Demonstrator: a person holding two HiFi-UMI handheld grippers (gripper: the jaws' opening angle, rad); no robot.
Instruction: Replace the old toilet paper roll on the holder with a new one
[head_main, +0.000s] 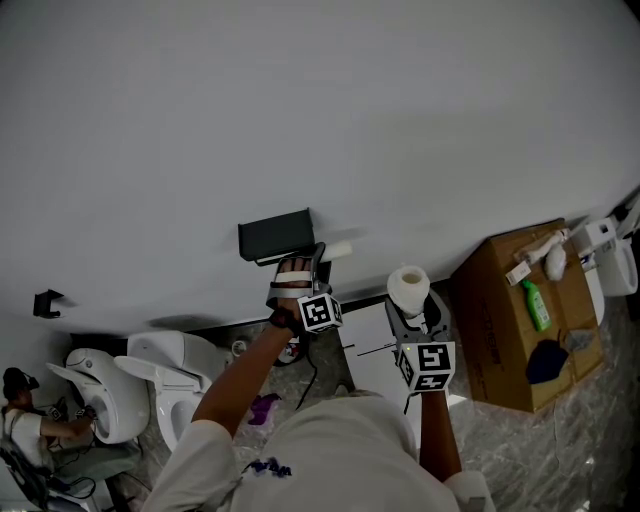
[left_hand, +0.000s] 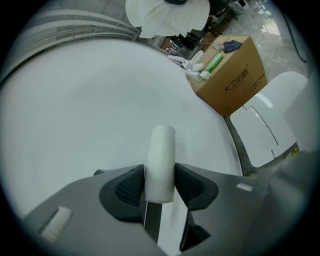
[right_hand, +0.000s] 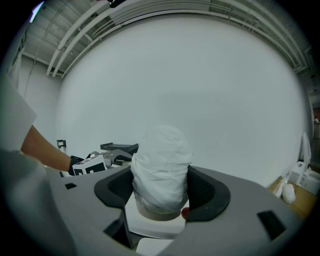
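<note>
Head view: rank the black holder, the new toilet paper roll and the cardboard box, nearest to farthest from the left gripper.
1. Black holder, on the wall just beyond the left gripper, which grips a white tube.
2. New toilet paper roll, to its right, held in the right gripper.
3. Cardboard box, farthest right, on the floor.

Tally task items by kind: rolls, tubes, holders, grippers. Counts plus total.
paper roll: 1
empty tube: 1
holder: 1
grippers: 2, the left gripper and the right gripper
Total: 5
</note>
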